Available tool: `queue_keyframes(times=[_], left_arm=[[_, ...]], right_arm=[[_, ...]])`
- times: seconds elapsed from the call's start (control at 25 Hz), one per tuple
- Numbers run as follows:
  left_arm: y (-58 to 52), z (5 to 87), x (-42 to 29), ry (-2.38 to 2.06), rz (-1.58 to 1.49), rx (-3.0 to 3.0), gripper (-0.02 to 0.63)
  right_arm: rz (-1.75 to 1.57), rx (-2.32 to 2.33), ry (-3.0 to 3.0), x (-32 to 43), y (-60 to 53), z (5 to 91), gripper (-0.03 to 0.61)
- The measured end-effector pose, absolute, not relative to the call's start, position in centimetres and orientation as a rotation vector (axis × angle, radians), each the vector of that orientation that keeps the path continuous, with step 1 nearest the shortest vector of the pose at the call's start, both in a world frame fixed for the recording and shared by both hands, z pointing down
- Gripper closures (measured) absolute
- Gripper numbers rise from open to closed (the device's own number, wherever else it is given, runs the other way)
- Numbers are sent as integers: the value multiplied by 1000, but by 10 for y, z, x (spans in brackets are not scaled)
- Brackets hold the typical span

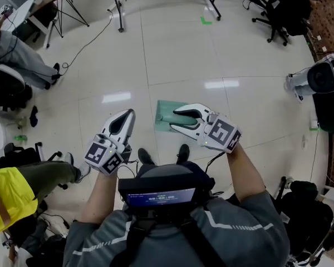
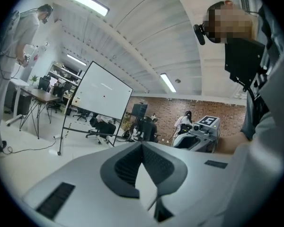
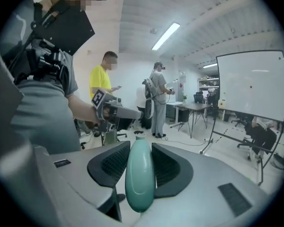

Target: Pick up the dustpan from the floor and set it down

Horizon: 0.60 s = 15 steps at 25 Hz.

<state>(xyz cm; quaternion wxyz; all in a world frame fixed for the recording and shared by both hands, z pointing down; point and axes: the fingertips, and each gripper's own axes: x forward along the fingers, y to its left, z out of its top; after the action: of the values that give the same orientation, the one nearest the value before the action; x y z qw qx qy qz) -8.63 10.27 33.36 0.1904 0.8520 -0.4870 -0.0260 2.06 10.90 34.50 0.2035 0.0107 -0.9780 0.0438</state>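
Near the middle of the frame the right gripper (image 1: 179,119) was clamped on the handle (image 3: 139,174) of the teal dustpan (image 1: 166,115). The pan hung out to its left, seemingly clear of the floor (image 1: 178,54), I'd judge so it could be carried to its resting spot. Left of it, the left gripper (image 1: 128,115) had its jaws together on nothing, apparently just kept out of the way.
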Motion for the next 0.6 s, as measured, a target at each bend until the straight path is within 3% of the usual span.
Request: queue_keyframes(times=[0.32, 0.6], left_arm=[[117, 229, -61, -1411, -129, 2541, 595], [115, 216, -64, -1453, -61, 2550, 595]], right_arm=[[7, 43, -2829, 32, 116, 238, 419], [-12, 34, -2844, 27, 112, 223, 419]])
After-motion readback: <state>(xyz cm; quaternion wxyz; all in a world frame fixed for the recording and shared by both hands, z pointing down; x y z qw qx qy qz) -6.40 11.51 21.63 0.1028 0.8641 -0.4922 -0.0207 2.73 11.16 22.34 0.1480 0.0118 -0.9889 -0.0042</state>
